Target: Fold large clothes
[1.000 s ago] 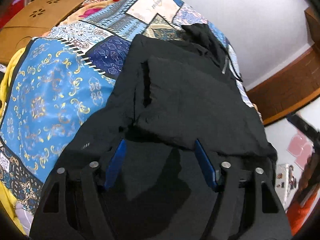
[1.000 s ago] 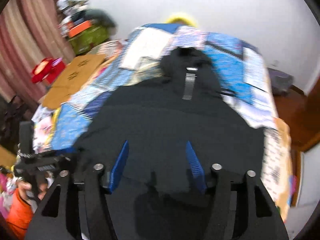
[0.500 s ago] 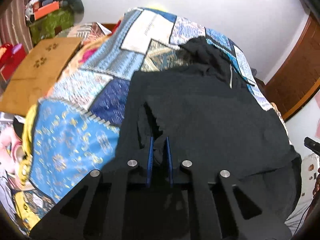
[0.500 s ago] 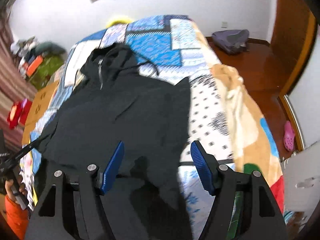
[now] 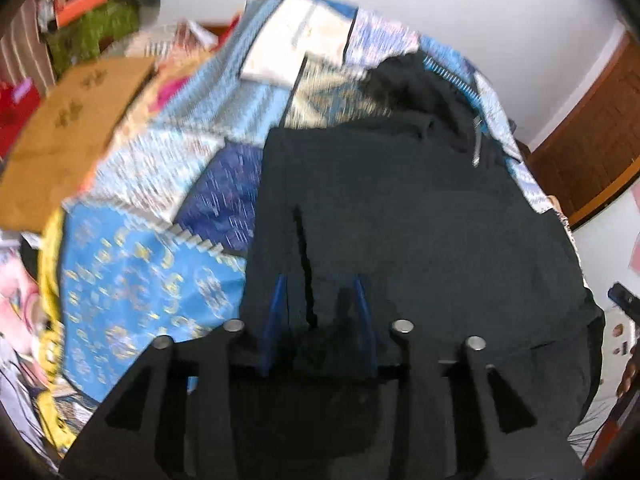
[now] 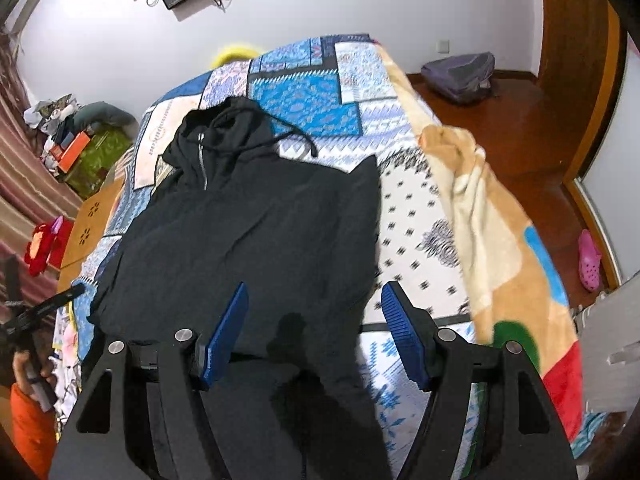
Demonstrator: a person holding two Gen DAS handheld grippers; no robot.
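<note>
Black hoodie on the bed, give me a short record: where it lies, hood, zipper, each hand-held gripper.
garment: black hoodie, spread flat
surface: patchwork bedspread
hood: at the far end, drawstring trailing onto the bedspread
zipper: silver, below the hood
left hand-held gripper: jaws opening over the hoodie's near left edge, a dark fold between them
right hand-held gripper: open above the near right edge, holding nothing

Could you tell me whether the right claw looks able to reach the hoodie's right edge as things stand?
Probably yes: the right claw is open just above the hoodie, whose edge lies between its fingers, with nothing in the way.
</note>
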